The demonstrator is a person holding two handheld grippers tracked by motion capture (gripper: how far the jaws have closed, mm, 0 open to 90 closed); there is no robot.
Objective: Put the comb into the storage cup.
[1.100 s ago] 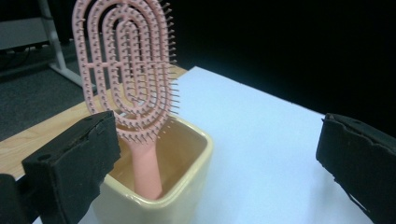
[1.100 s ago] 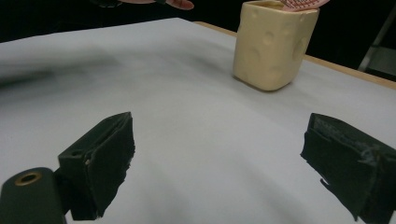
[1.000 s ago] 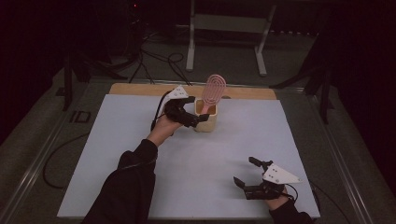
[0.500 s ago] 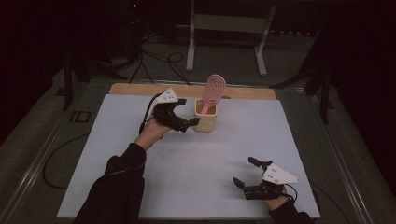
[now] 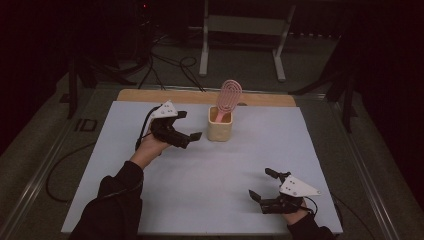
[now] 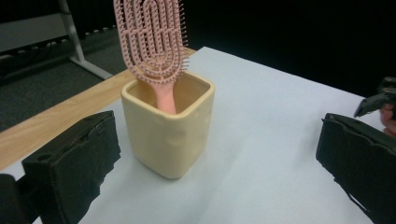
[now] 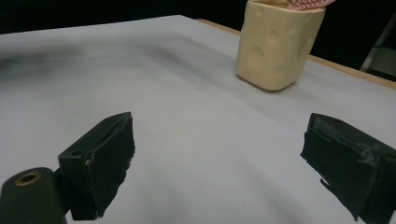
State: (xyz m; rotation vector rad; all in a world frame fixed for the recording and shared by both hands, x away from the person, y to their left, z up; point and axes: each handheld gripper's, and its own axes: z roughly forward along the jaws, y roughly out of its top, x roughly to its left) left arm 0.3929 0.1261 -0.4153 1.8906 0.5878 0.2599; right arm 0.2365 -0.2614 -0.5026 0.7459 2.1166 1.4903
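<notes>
Jaws first: both pairs are spread wide with nothing between them. Nearest the person, the right gripper point(image 5: 267, 190) sits low at the near right corner of the white table cover point(image 5: 225, 170), well apart from everything, and looks parked for now.

Further out, the left gripper point(image 5: 187, 132) hovers just beside the cream cup point(image 5: 220, 131), to its left, not touching it. The pink hairbrush point(image 5: 229, 97) stands handle-down in that cup, head sticking up above the rim and leaning toward the far side.

My read is that the brush is already sitting in the cup and the left hand is either just clear of it or lining up on it; can't say which from a single moment. If a grab is next, the jaws need to come in level and either straddle the cup's walls or go higher and close on the brush head without tipping the cup, which looks light.

On views: the left gripper view gets the good stuff, with the brush handle down inside the cup against the far wall, plus the bristles and the wooden strip point(image 6: 56, 116) along the far table edge. From the right gripper view you see dimples on the cup's side, like cheese holes. High view alone gives the whole layout, both hands and the stand legs point(image 5: 240, 45) on the floor beyond.
</notes>
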